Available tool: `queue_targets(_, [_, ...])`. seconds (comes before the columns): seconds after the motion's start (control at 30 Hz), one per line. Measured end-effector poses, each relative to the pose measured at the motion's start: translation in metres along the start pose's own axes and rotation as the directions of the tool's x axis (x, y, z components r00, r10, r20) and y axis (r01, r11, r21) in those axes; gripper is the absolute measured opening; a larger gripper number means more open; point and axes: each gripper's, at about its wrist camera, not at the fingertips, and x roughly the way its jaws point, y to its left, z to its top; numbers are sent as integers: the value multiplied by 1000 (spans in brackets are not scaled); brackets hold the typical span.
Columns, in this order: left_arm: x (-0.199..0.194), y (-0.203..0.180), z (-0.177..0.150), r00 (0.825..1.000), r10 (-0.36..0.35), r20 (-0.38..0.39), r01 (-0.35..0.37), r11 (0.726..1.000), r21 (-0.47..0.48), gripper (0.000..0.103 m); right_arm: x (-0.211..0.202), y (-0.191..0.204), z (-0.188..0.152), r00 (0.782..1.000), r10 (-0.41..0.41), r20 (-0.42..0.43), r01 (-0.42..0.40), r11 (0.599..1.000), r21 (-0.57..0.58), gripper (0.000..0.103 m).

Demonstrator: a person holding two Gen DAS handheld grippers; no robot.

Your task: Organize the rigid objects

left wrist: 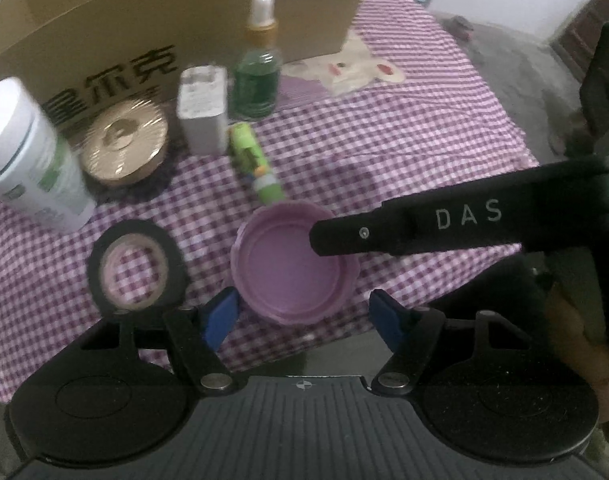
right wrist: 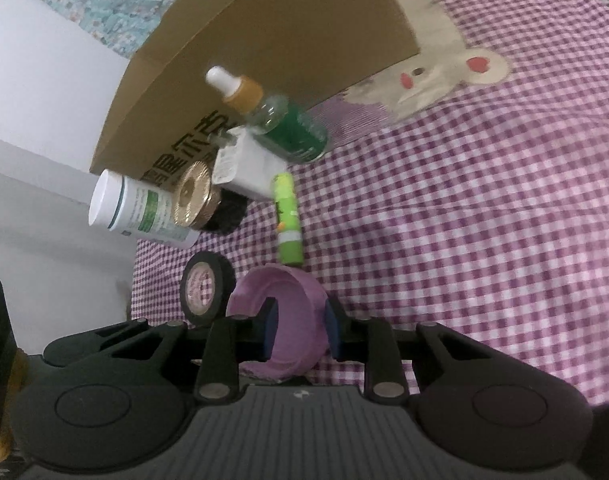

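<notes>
A purple lid lies open side up on the checked cloth. My right gripper has its blue pads on either side of the purple lid's rim wall, shut on it; its finger reaches in from the right in the left wrist view. My left gripper is open and empty just in front of the lid. Behind stand a green tube, black tape roll, white jar, gold disc, white box and green dropper bottle.
A large cardboard box stands behind the row of objects. The purple checked cloth with a bear patch spreads to the right. The table's front edge runs under my left gripper.
</notes>
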Motion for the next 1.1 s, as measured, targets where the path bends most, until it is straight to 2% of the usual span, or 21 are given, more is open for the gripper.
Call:
queue_targets(0.13, [3, -11, 2, 1000, -15, 2, 15, 999, 38, 69, -11, -11, 2, 1000, -15, 16, 15, 1000, 13, 27])
queue_targets(0.53, [11, -23, 9, 997, 77, -15, -74, 990, 124, 67, -6, -16, 0, 999, -36, 10, 36, 999, 10, 27])
queue_targets(0.7, [15, -23, 10, 996, 87, -31, -83, 989, 119, 66, -2, -19, 1, 1000, -24, 10, 24, 1000, 20, 27])
queue_targets(0.93, [16, -25, 10, 995, 94, -25, -90, 989, 120, 66, -5, -18, 0, 1000, -12, 15, 12, 1000, 27, 27])
queue_targets(1.1, [10, -32, 15, 999, 51, -1, -50, 990, 129, 66, -10, -21, 1, 999, -22, 28, 21, 999, 33, 27])
